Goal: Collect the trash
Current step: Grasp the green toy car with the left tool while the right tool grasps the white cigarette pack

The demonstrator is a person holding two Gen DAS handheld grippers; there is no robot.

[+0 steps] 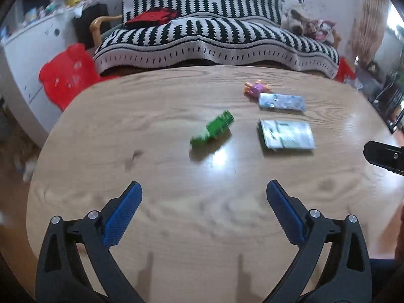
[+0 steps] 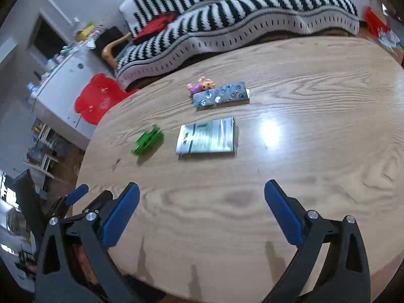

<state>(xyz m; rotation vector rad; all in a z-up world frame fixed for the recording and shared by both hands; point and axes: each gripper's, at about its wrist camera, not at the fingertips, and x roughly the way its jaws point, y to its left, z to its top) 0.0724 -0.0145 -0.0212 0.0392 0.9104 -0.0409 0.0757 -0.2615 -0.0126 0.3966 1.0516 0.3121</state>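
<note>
Both blue-padded grippers, left [image 1: 204, 189] and right [image 2: 201, 189], gape empty above the oval light-wood table [image 1: 176, 227]; a zigzag black-and-white blanketed sofa [image 1: 214, 38] lies beyond.

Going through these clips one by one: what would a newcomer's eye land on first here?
Probably the four small items grouped mid-table on the oval wooden table: a green box, a flat silver packet, a blister pack and a tiny pink toy behind it. Next, the bold black-and-white zigzag throw over the sofa beyond. Both tongs, left and right, stand open and empty.
</note>
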